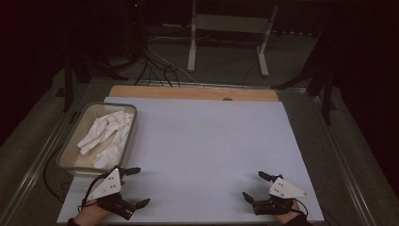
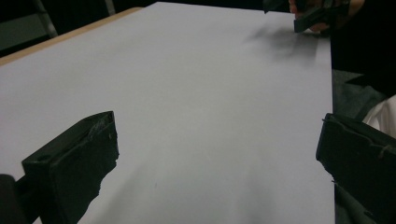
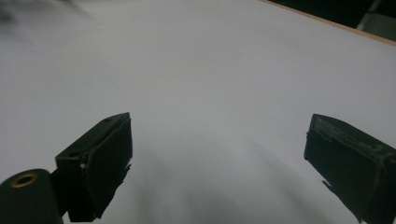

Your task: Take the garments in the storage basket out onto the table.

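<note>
We see the left claw (image 1: pixel 137 187) resting at the near left corner of the table (image 1: pixel 207 141), jaws spread wide with nothing between them; in the left gripper view the two black jaws stand well apart over bare white surface. The right claw (image 1: pixel 255 186) sits at the near right corner, jaws likewise wide and holding nothing, pointing inward toward the left one. We note a clear plastic bin (image 1: pixel 70 153) at the left edge of the table, just beyond the left claw and apart from it; crumpled white cloth (image 1: pixel 107 134) lies inside the bin. A strip of bare wood shows along the far edge of the table
</note>
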Demonstrator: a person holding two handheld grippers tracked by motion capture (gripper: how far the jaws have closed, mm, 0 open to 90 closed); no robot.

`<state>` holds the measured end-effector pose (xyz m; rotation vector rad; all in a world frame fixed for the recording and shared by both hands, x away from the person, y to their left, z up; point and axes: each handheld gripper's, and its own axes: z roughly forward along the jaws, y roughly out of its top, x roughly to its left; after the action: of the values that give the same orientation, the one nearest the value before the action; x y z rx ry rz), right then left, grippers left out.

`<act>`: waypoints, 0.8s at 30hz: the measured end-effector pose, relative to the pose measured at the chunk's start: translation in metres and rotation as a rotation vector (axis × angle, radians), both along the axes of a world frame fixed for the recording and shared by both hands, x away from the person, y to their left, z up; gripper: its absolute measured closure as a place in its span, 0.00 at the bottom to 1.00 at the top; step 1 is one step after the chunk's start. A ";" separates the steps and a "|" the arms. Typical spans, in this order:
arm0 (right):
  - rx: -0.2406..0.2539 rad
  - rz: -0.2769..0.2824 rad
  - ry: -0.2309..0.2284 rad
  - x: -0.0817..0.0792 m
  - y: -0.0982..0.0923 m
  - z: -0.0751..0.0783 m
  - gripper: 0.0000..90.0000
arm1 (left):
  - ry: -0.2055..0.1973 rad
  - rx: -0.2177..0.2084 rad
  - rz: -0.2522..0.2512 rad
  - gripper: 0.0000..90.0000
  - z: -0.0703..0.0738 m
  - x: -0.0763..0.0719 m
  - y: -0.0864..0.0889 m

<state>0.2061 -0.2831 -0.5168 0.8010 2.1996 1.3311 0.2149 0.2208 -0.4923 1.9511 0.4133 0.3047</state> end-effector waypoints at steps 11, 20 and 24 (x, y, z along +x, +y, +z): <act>0.005 0.038 0.001 -0.002 0.004 0.000 0.09 | 0.007 0.025 -0.018 0.00 -0.001 0.000 0.002; 0.002 0.050 -0.002 -0.004 0.004 0.000 0.09 | 0.028 0.051 -0.070 0.00 -0.002 -0.001 0.001; -0.002 0.050 -0.002 -0.004 0.005 0.001 0.09 | 0.036 0.067 -0.095 0.00 -0.002 -0.001 -0.001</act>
<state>0.2017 -0.2783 -0.5157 0.7473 2.2327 1.3526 0.2142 0.2198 -0.4947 2.0371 0.3365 0.2256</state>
